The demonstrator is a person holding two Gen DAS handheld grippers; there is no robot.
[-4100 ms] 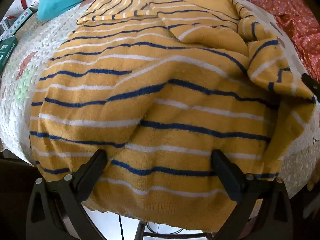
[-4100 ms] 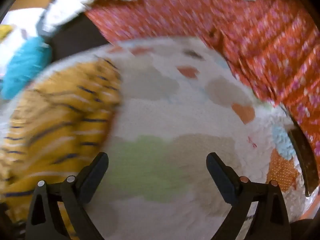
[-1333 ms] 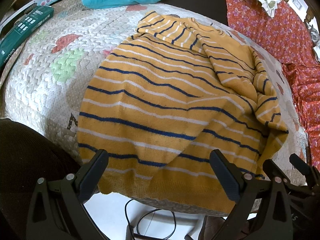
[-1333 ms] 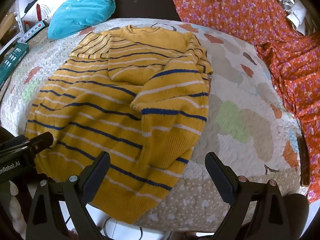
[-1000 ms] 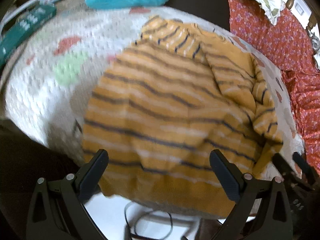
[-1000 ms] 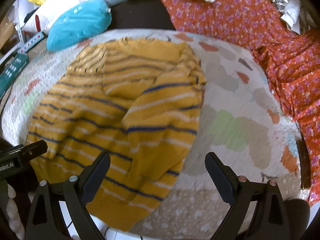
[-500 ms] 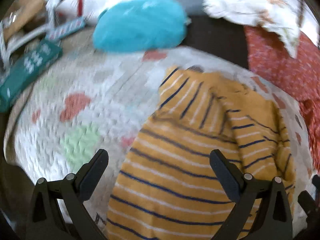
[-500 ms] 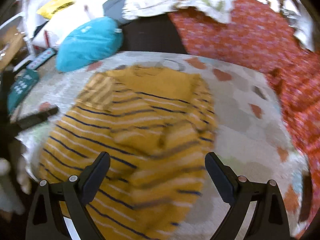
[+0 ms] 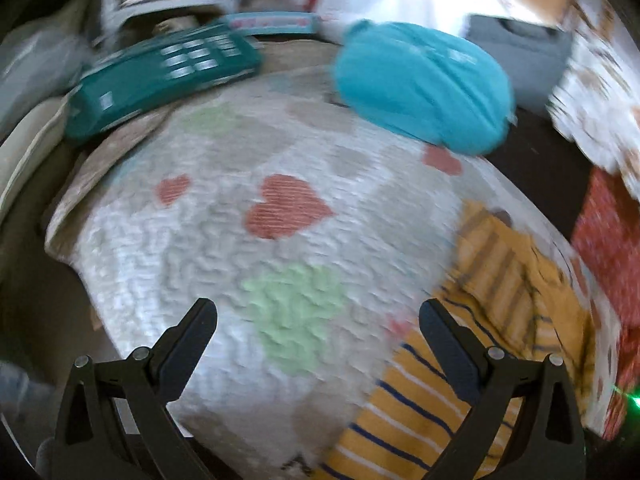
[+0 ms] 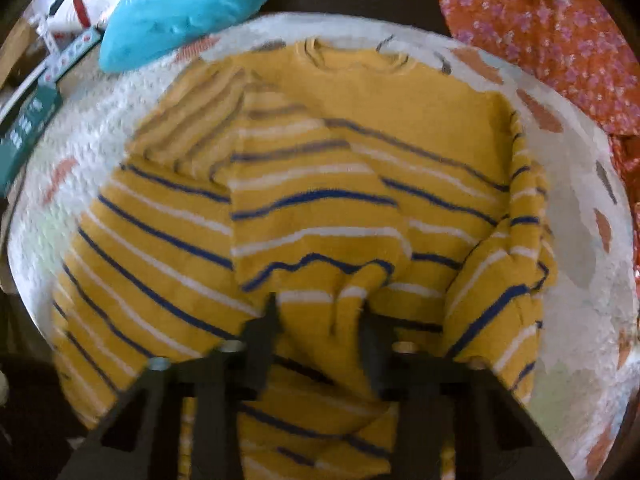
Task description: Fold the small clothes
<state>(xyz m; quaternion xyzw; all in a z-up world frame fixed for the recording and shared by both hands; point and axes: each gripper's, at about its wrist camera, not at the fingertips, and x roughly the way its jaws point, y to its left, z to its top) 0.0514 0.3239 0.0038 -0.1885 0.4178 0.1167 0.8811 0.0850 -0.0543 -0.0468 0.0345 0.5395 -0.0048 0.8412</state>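
A yellow sweater (image 10: 360, 128) with blue and white stripes lies on a white quilt (image 10: 576, 272) with coloured hearts. My right gripper (image 10: 320, 320) is closed around a fold of the sweater's striped sleeve (image 10: 316, 240), which lies across the body. My left gripper (image 9: 316, 328) is open and empty over the bare quilt (image 9: 224, 240), left of the sweater (image 9: 500, 280), whose shoulder and side show at the right of that view.
A turquoise cushion (image 9: 420, 84) and a dark green box (image 9: 160, 80) lie at the quilt's far edge. Orange flowered fabric (image 10: 552, 36) lies to the right. The cushion (image 10: 184, 8) also shows in the right wrist view.
My right gripper has moved in onto the sweater and closed on the sleeve. My left gripper has swung left, off the sweater, over bare quilt.
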